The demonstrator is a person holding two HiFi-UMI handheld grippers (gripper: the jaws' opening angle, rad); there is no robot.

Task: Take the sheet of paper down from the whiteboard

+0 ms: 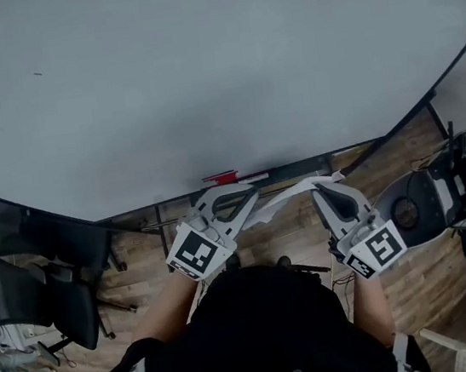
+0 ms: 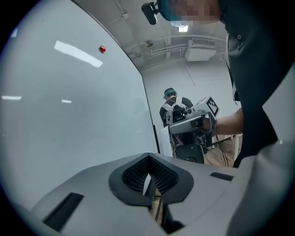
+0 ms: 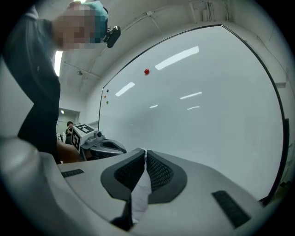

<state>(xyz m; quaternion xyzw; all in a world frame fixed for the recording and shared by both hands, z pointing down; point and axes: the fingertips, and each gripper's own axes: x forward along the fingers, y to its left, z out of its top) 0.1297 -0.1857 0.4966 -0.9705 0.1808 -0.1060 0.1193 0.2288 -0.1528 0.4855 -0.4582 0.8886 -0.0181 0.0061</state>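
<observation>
- Jaws of the left gripper (image 2: 148,159) are pressed together. Only a thin pale sliver shows between the ribbed pads, and the view is poor there; it is probably the edge of the sheet of paper (image 2: 146,184).
- Jaws of the right gripper (image 3: 144,154) are likewise closed. Here the grip is plain: a white fold of the sheet comes down from between the pads.
- The sheet looks to be off the whiteboard (image 1: 200,74) already, so the step in hand is carrying it clear.
- To do that well, move both hands together and keep their spacing even, so the sheet is neither pulled taut enough to tear nor allowed to sag and crease.
- Neither grip should ease until the sheet has somewhere to rest.
- From the head view the sheet runs as a narrow white band, seen nearly edge-on, from the left gripper's tips across to the right gripper's tips.
- One end is pinched in each gripper. The middle hangs free between them, below the board's lower edge and in front of the person's chest.
- On the board, a red magnet (image 3: 146,71) sits well apart from the sheet and touches nothing.
</observation>
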